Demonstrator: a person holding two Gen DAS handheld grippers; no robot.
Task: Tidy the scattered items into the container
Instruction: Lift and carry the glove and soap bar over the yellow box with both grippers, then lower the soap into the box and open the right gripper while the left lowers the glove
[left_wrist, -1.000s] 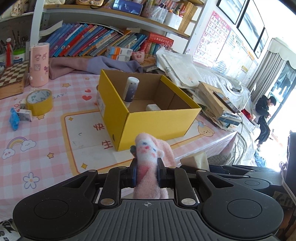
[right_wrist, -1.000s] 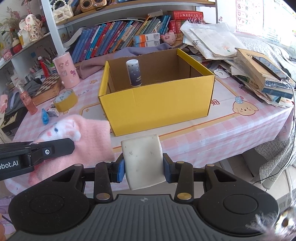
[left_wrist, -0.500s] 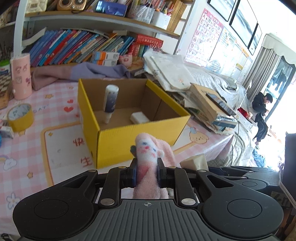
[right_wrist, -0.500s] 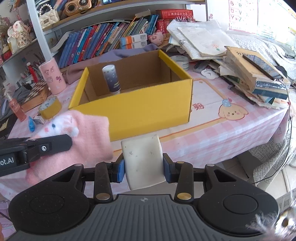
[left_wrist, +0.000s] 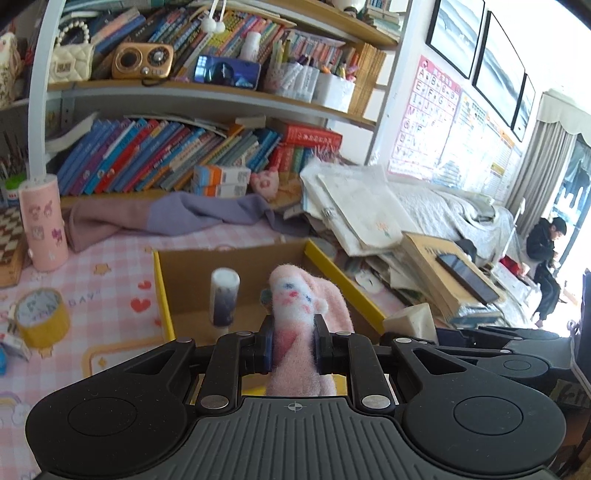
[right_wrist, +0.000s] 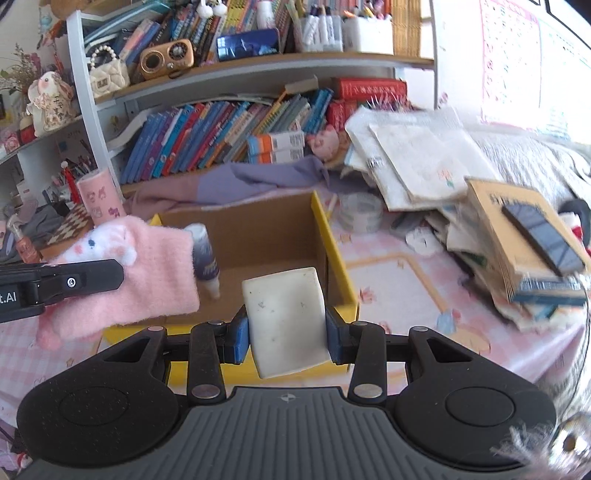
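My left gripper clamps the pink sock; right gripper clamps the white eraser block. Both sit above the yellow box, near wall hidden. Tube stands inside; its base is blurred.

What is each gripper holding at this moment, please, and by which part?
Left gripper: fluffy pink sock, pinched mid-length. Right gripper: white rectangular eraser block, clamped across its side edges.
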